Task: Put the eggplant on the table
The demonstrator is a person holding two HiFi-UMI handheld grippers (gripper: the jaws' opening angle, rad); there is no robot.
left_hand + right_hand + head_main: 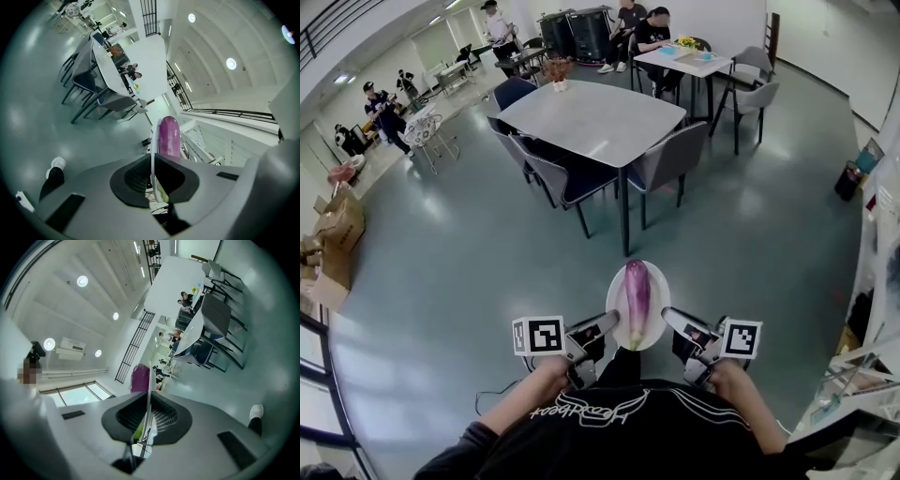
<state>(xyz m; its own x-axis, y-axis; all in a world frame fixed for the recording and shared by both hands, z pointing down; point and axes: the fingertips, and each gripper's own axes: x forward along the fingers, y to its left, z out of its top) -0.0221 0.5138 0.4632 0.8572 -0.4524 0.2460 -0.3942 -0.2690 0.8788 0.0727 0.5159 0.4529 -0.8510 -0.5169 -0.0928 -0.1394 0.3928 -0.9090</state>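
Note:
A purple eggplant (637,298) lies lengthwise on a small white plate (654,281) carried in front of the person's chest. My left gripper (614,324) is shut on the plate's left rim and my right gripper (667,315) is shut on its right rim. In the left gripper view the plate (153,150) shows edge-on between the pads of the left gripper (153,182), with the eggplant (169,136) beyond. The right gripper view shows the same: the plate (149,380) pinched by the right gripper (146,422), the eggplant (139,378) beside it. A grey-topped table (591,117) stands ahead across open floor.
Dark chairs (661,164) ring the grey table, and a small plant pot (556,70) stands at its far end. A second table (684,58) with seated people is behind it. Cardboard boxes (337,230) sit at the left, a black bin (847,180) and shelving at the right.

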